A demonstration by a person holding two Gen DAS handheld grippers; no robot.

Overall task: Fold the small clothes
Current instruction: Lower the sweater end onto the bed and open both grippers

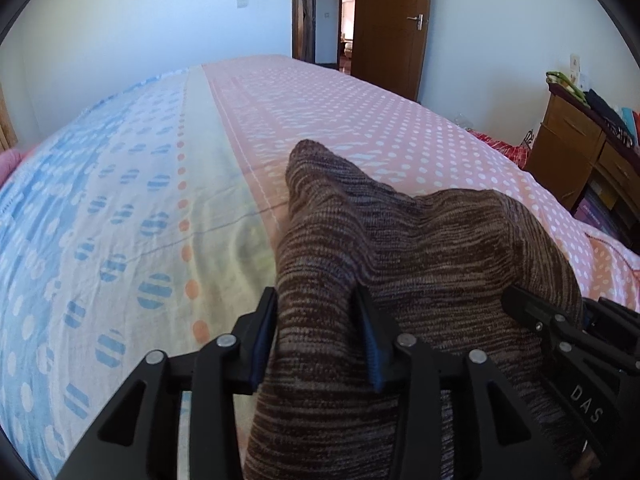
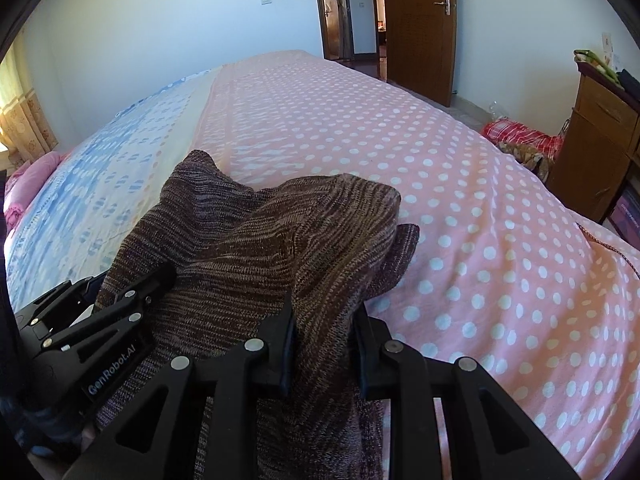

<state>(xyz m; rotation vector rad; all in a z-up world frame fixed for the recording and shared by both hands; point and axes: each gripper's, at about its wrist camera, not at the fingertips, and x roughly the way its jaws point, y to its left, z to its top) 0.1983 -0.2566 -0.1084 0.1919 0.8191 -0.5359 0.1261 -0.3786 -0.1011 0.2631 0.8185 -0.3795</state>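
Brown striped knit garment (image 1: pixel 400 248) lies bunched on the near polka-dot bedsheet (image 1: pixel 360 120); my left gripper (image 1: pixel 320 320) and right gripper (image 2: pixel 324 320) each clamp a fold of it.

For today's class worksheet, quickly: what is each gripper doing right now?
Left gripper: closed on the brown knitted garment, fabric bunched between its fingers.
Right gripper: also closed on the same garment.

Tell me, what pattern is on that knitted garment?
Fine brown-and-grey streaky stripes on the knitted garment, clearest in the right wrist view.
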